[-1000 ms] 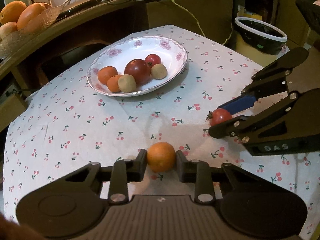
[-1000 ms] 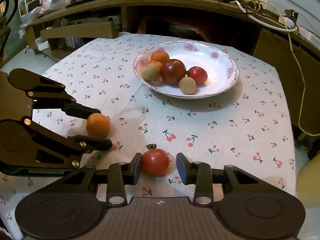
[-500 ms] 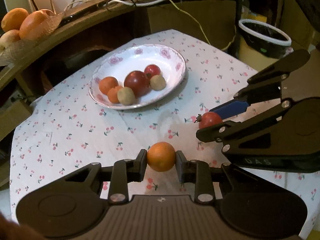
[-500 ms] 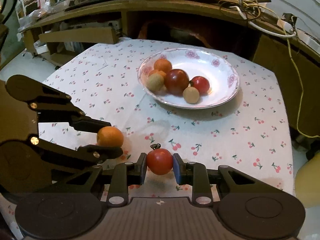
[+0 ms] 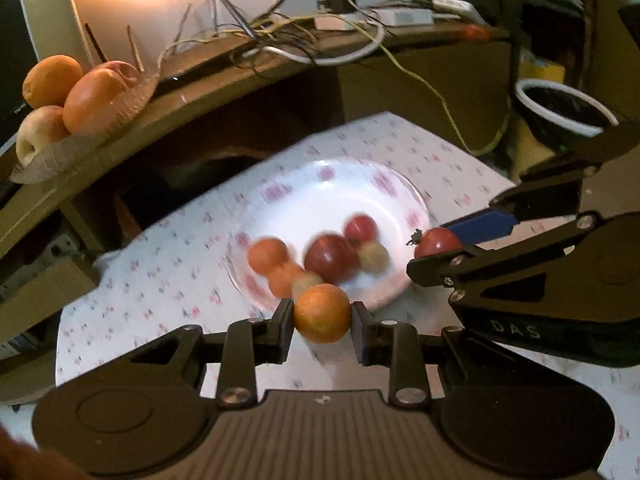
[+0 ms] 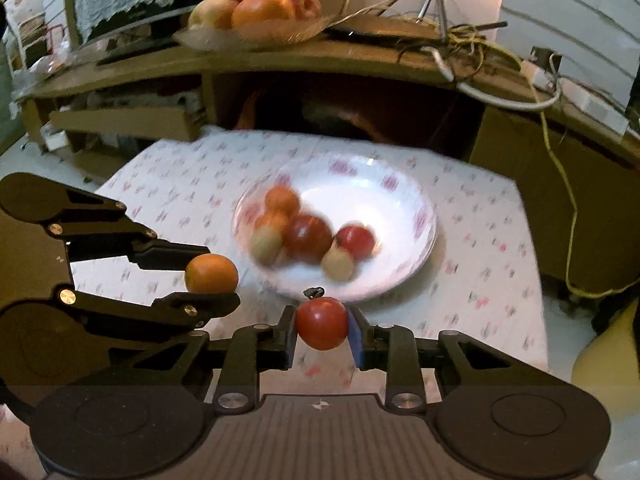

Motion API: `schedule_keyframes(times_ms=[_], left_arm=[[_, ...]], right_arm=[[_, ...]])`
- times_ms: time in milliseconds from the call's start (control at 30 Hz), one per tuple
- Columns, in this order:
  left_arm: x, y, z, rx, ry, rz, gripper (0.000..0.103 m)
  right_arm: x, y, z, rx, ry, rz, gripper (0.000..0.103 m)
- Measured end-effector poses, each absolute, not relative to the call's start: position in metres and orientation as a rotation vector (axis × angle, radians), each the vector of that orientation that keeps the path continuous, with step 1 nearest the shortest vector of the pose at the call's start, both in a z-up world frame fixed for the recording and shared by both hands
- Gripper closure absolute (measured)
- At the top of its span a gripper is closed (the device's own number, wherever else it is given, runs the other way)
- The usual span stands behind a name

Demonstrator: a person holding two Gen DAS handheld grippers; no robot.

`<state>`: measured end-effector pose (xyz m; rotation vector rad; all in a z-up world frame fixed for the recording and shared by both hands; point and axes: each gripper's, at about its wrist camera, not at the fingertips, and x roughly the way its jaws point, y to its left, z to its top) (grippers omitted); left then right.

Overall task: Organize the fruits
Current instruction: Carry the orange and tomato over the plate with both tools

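Fruit is held in both claws above the counter (image 5: pixel 132 300), which wears a white cloth printed with small red cherries. The left claw (image 5: pixel 322 316) is clenched on a small orange (image 5: pixel 322 313), the fruit pinched between its two black fingers and lifted clear of the cloth; from the right wrist view the same orange (image 6: pixel 211 274) sits between the left claw's (image 6: pixel 212 276) dark fingers, at the left of the frame. The right claw (image 6: pixel 322 326) is clenched on a red tomato (image 6: pixel 322 322) with a dark stem on top, pressed between blue-faced pads (image 6: pixel 354 340); from the left wrist view that tomato (image 5: pixel 436 242) appears at the right, held in the right claw (image 5: pixel 444 246) just beside the rim of the plate (image 5: pixel 316 196). The plate is white with pink flowers around its rim and lies toward the far edge of the counter, ahead of both claws. In it, blurred, are a large dark red tomato (image 6: pixel 307 238), a smaller red tomato (image 6: pixel 355 242), two orange fruits (image 6: pixel 282 200) and two pale round fruits (image 6: pixel 338 265), all bunched in the left half of the plate as the right wrist view shows it. Behind the counter a wooden shelf (image 6: pixel 360 56) carries a glass dish of larger oranges and apples (image 6: pixel 256 4) and a tangle of cables (image 6: pixel 476 46).
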<state>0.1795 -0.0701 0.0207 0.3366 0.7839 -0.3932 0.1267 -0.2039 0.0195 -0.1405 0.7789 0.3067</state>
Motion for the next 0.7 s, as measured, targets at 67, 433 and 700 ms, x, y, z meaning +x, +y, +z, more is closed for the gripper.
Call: schedule_keyframes(times_ms=[67,433,700], left_arm=[[0.191,-0.071,0.021,0.328,0.779,-0.385,0.068],[0.233,-0.076,0.009,0.330,0.777,-0.364,0.068],[0.250,-0.081,0.005,0.333,0.764,-0.341,0.069]], right_arm=[[0.137,-0.207,0.022,-0.117,0.773,0.292,0.074],[0.181,-0.213,0.016,-0.089,0.774,0.273,0.074],[0.205,-0.215,0.010,-0.109,0.768,0.264,0.074]])
